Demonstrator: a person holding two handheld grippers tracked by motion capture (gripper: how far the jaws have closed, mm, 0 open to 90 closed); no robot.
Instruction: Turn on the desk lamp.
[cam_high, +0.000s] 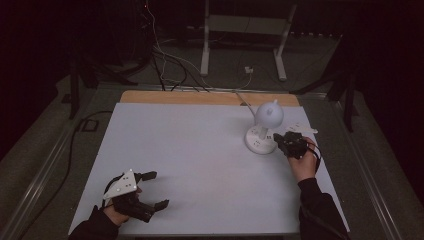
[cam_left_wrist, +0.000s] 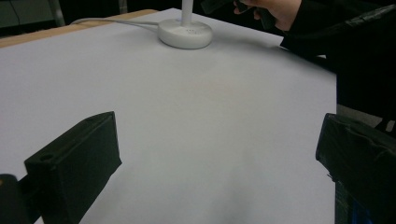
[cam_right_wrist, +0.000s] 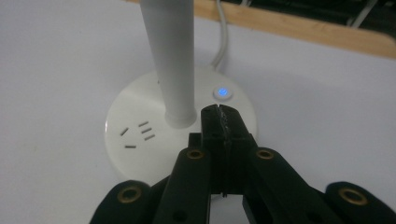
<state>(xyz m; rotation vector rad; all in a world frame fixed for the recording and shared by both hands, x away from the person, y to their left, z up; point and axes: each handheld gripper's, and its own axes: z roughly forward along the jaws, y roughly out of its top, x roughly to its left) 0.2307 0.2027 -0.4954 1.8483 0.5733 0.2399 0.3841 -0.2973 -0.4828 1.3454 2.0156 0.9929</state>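
A: In the high view, how are the hands placed?

B: The left hand (cam_high: 116, 212) comes in at the near left corner of the white table (cam_high: 190, 165). It holds the left gripper (cam_high: 153, 190), which lies low over the table and points to the right, with its two jaws spread wide and nothing between them. The right forearm, in a dark sleeve (cam_high: 320, 210), reaches forward at the right side, and the right gripper (cam_high: 281, 139) is at the near right edge of the lamp base (cam_high: 260, 140).

A: And the lamp?

B: The white desk lamp (cam_high: 268, 115) stands at the far right of the table, and its cord (cam_high: 239, 95) goes to the far edge.

A: What is in the left gripper view?

B: Its jaws stand far apart at both sides, above bare table. Far away I see the lamp base (cam_left_wrist: 185, 33) and the right hand (cam_left_wrist: 275, 9) beside it.

A: And the right gripper view?

B: The jaws of the right gripper (cam_right_wrist: 219, 113) are pressed together, nothing between them. Their tip is over the base (cam_right_wrist: 135, 121), just near a button with blue light (cam_right_wrist: 222, 92) and beside the white stem (cam_right_wrist: 170, 56). If the tip touches the base, I cannot tell.
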